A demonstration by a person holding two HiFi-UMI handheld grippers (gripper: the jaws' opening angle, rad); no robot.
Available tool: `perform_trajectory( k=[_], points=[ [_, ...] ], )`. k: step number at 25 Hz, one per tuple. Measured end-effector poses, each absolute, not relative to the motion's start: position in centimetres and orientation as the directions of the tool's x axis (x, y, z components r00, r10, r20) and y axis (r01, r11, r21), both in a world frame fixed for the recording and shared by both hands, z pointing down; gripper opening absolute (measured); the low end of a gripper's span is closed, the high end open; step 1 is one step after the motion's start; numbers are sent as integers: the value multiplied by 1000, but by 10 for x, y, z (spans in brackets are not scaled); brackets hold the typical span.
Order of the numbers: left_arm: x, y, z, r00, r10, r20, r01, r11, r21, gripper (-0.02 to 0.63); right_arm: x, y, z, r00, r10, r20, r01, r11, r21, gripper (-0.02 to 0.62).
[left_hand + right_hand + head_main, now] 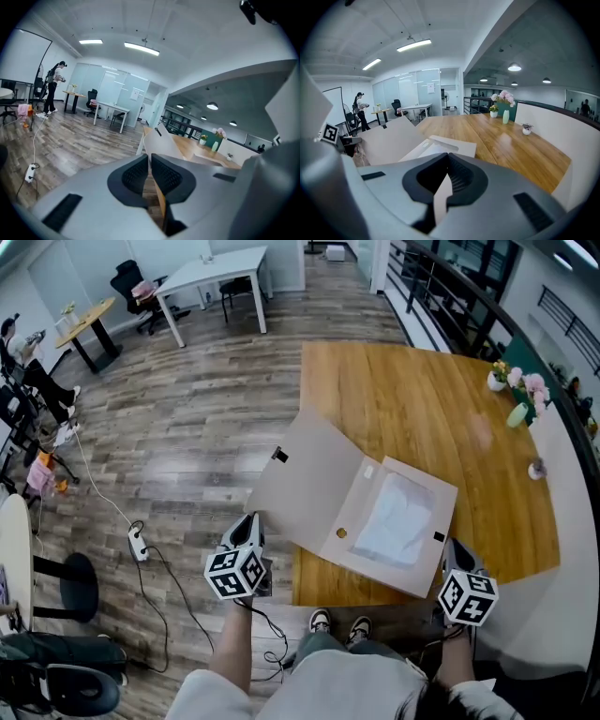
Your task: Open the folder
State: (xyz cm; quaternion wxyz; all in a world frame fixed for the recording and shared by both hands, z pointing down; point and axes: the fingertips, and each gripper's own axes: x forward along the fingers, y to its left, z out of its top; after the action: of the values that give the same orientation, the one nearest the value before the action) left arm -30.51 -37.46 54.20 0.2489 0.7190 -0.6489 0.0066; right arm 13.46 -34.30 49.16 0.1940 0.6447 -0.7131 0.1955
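A beige folder (pixel 314 488) lies open on the wooden table (pixel 422 399). Its cover flap hangs out past the table's left edge, and white papers (pixel 398 521) rest in its right half. My right gripper (pixel 451 556) is at the folder's near right corner, shut on the folder's edge; a beige strip of it (pixel 442 197) shows between the pads. In the right gripper view (pixel 446 180) the flap (pixel 389 140) spreads ahead to the left. My left gripper (pixel 251 527) hangs off the table's left edge, just below the flap (pixel 159 140). It is shut (pixel 150 171) and holds nothing.
Flower vases (pixel 518 395) and a small pot (pixel 536 468) stand at the table's far right by a white curved wall (pixel 572 521). A power strip (pixel 138 542) with cables lies on the floor. A white table (pixel 211 273), chairs and a person (pixel 56 77) are far off.
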Motion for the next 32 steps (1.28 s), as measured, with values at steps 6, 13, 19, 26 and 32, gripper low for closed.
perform_trajectory(
  k=[6,13,19,26,32],
  points=[
    [-319,-375,579,147,-907,395,-903,40,427,28,136,-341,500,-63,-830,555,-997,74,-1,2],
    [-319,-365,620,140,-865,482,-894,98,437,43,137,-335,507,-37,-818,574,-998,58,18,2],
    [-307,-355,647,156,-835,528,-883,122,454,54,144,-326,512,-13,-809,587,-999,37,29,2],
    [-298,-345,661,152,-824,545,-877,141,458,65,151,-323,514,-13,-806,592,-999,39,31,2],
    [-296,-344,654,154,-842,517,-869,133,476,72,162,-322,510,-16,-813,582,-999,39,27,2]
  ],
)
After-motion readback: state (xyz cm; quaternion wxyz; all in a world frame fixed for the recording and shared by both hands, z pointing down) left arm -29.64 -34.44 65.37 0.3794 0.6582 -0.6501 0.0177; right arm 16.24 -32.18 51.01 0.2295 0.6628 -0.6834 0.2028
